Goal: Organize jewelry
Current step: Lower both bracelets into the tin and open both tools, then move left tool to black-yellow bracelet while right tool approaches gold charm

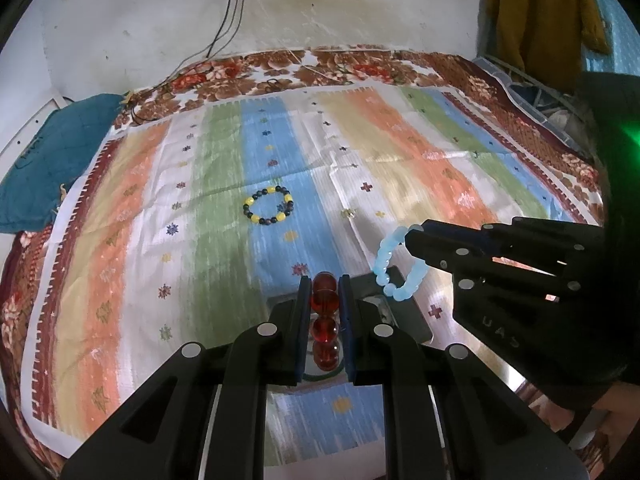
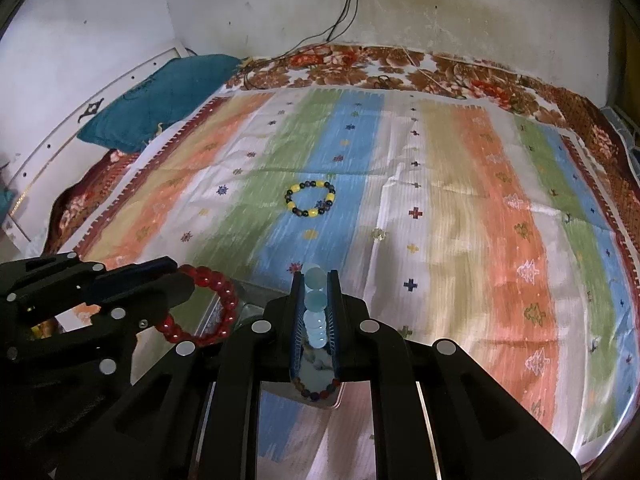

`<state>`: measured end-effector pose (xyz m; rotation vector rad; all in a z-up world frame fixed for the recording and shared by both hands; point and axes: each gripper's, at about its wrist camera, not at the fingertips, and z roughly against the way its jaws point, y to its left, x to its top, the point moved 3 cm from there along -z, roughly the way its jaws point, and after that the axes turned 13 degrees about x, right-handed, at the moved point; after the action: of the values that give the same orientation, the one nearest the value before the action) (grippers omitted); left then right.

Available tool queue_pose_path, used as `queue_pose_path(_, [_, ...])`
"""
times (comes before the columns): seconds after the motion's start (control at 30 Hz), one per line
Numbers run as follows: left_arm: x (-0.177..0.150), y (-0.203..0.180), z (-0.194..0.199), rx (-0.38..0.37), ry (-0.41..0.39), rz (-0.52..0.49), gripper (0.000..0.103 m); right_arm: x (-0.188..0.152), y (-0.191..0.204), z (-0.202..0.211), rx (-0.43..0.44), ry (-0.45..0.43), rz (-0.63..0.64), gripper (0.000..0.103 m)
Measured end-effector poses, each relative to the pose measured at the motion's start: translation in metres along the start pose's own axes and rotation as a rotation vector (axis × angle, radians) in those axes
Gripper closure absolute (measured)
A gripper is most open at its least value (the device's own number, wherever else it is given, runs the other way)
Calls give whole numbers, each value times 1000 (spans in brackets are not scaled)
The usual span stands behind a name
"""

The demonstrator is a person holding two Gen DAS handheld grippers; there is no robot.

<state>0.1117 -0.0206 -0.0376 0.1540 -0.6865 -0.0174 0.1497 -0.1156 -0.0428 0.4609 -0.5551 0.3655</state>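
Glossy red bead bracelet clamped in the left gripper; translucent pale-blue bracelet clamped in the right gripper. Both hang over a dark tray (possibly mirrored). Yellow-and-dark bracelet lies on the striped woven cloth.

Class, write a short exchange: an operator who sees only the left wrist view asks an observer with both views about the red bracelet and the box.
Operator: I see only a few red beads between the left gripper's fingers. Is it a whole bracelet?
Observer: Yes. The right wrist view shows the red bracelet as a complete loop hanging from those fingers.
Operator: Is anything in the box already?
Observer: A multicoloured bead bracelet shows just below the right gripper, apparently lying inside it.
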Motion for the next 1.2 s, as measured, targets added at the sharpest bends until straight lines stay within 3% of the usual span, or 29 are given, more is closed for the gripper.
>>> queue_pose_path(0.4, [-10,3,-2,2,28,17,89,-12,1,1,31,11,-31,90])
queue_pose_path(0.47, [-10,8,-3,7,25,43,88,-12,1,2,7,5,-23,85])
queue_pose_path(0.53, [-8,17,-5,11,30,87,81,-11,-1,5,-23,-11,-18,56])
queue_pose_path(0.67, [-7,33,-13,31,55,149,75,-8,-14,4,-17,-11,-66,56])
queue_pose_path(0.7, [-7,36,-15,41,59,158,68,-8,-17,3,-15,-7,-80,56])
queue_pose_path(0.83, [-2,44,-25,58,74,189,57,-5,-24,-1,-18,0,-97,52])
queue_pose_path(1.0, [9,46,-37,82,81,189,43,-1,-26,-10,-25,21,-97,47])
queue_pose_path(1.2, [23,50,-46,115,75,198,34,8,-34,-18,-42,29,-100,41])
